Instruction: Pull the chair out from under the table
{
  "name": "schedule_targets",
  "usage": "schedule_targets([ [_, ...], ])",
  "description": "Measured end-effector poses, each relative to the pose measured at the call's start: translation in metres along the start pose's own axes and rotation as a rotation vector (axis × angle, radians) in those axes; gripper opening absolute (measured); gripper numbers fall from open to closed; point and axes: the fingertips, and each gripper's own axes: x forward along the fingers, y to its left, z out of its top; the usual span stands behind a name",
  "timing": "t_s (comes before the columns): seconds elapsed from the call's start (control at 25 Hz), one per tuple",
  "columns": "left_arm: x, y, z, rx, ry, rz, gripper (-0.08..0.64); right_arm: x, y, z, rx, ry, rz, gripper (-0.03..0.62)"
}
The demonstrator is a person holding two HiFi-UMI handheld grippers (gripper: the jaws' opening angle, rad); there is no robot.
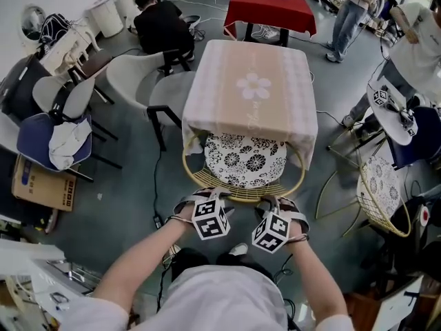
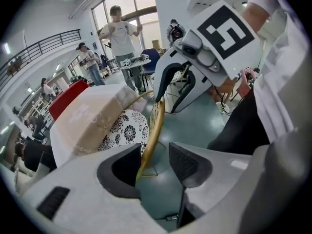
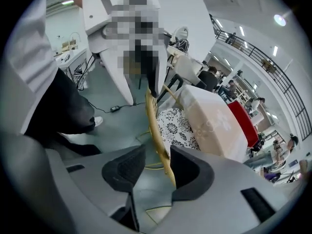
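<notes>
1. Head view: the chair (image 1: 244,158), a gold wire frame with a black-and-white floral cushion (image 1: 248,167), stands tucked under the near edge of the table (image 1: 251,81). The table carries a pale cloth with a flower motif, and its hem overhangs the front of the cushion.
2. The chair's curved back rim (image 1: 241,198) faces the person. The left gripper (image 1: 207,197) meets it left of centre and the right gripper (image 1: 273,200) right of centre. They sit side by side and angle downward.
3. Left gripper view: the left gripper (image 2: 153,162) has its jaws spread. The gold rim (image 2: 152,130) runs down between the pads, close against the one at picture left; the other stands clear of it. No pinch is seen.
4. Right gripper view: the right gripper (image 3: 156,167) likewise has its jaws spread. The rim (image 3: 157,126) passes between the pads, close to the one at picture right, with a gap to the other.
5. Surroundings: a red-covered table (image 1: 269,9) stands beyond, grey chairs (image 1: 134,71) to the left, and a seated person in black (image 1: 162,26) nearby.
</notes>
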Motion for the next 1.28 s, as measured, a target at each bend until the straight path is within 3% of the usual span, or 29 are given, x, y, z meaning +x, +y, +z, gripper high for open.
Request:
schedule_targets([
  [0.6, 0.022, 0.016, -0.033, 0.158, 0.158, -0.015, 0.189, 0.031, -0.002, -0.008, -0.209, 0.072, 0.02, 0.156],
  [0.68, 0.024, 0.018, -0.032, 0.175, 0.162, -0.001, 0.171, 0.034, -0.001, -0.006, -0.243, 0.075, 0.018, 0.125],
  [0.72, 0.024, 0.019, -0.031, 0.182, 0.162, 0.011, 0.123, 0.036, 0.0, -0.006, -0.26, 0.076, 0.017, 0.09],
  [0.76, 0.024, 0.02, -0.031, 0.186, 0.161, 0.016, 0.095, 0.037, 0.002, -0.007, -0.274, 0.078, 0.015, 0.072],
  [1.28, 0.024, 0.02, -0.032, 0.146, 0.2, 0.0, 0.094, 0.038, 0.004, -0.006, -0.294, 0.072, 0.009, 0.067],
])
